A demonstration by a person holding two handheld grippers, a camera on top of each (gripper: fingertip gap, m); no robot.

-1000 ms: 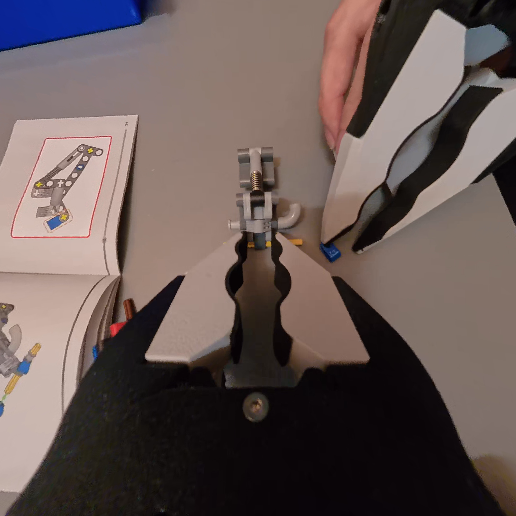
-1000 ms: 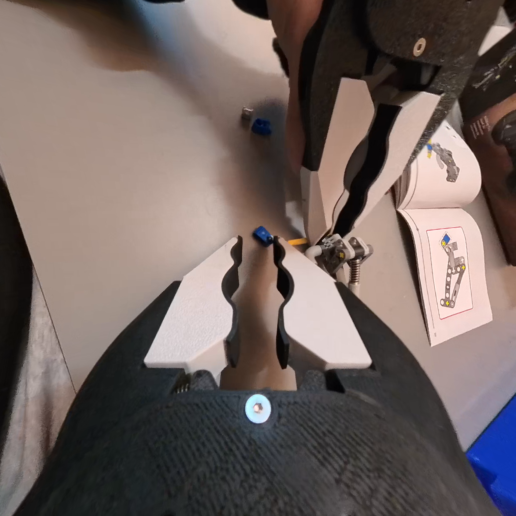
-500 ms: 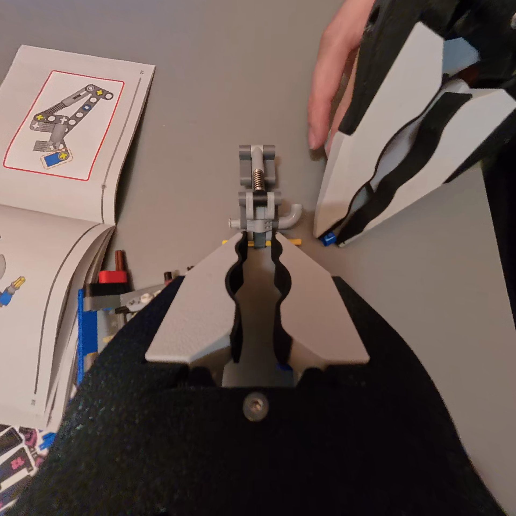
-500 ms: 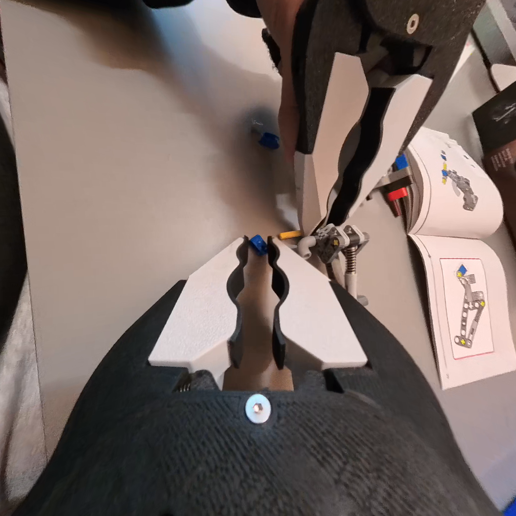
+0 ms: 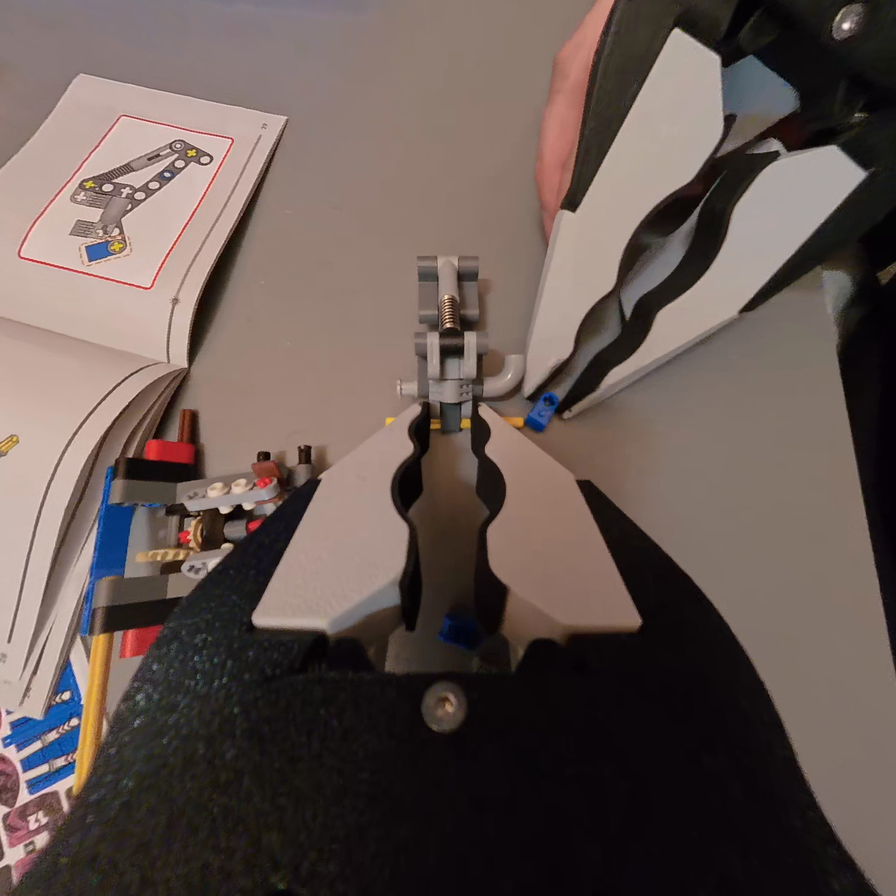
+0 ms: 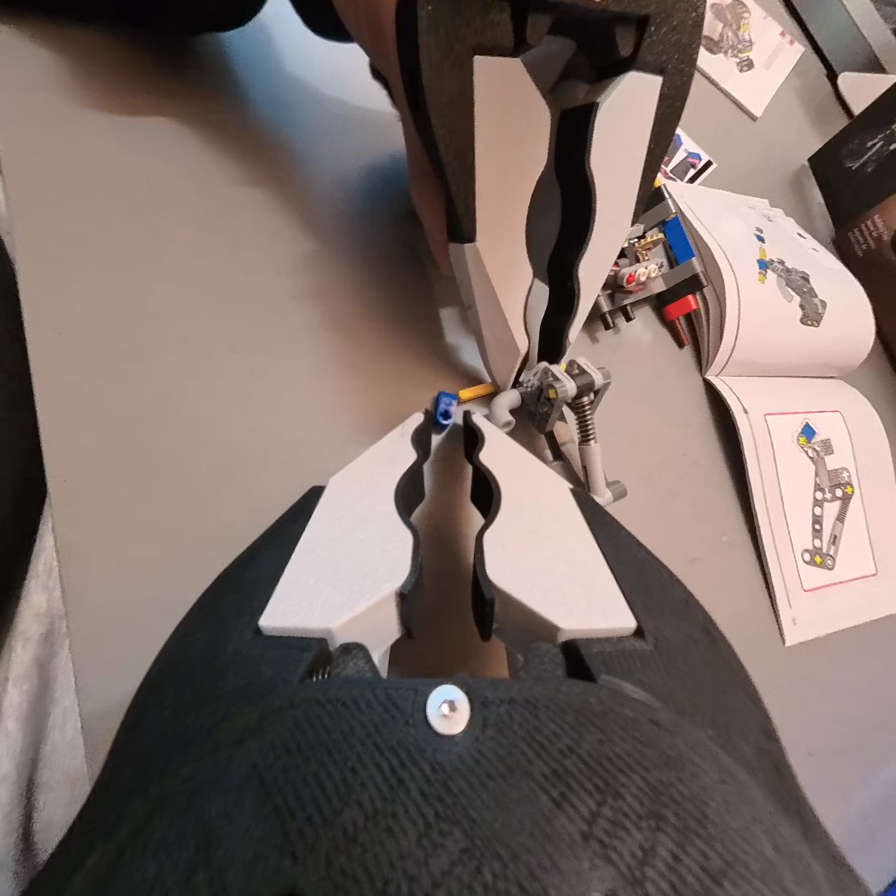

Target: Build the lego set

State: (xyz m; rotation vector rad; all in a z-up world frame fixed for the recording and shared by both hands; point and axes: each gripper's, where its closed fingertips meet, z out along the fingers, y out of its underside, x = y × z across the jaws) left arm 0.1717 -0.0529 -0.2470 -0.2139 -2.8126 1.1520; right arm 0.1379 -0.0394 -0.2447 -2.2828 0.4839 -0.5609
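The grey spring assembly [image 5: 448, 359] was clamped at the left gripper [image 5: 448, 419] tips. The blue connector [image 6: 445, 406] was seated between the narrowly parted right gripper [image 6: 446, 419] tips.

Right hand-held gripper [image 6: 447, 421] low over the grey desk [image 6: 194, 315], jaws slightly parted, small blue pin connector [image 6: 444, 411] between the tips. Just beyond, left hand-held gripper [image 6: 528, 376] pointing down, clamped on a grey spring-loaded lego arm [image 6: 565, 412] with a yellow axle [image 6: 476, 391]. Open instruction booklet [image 6: 800, 460] at right, partly built blue-and-grey model [image 6: 649, 271] beside it.
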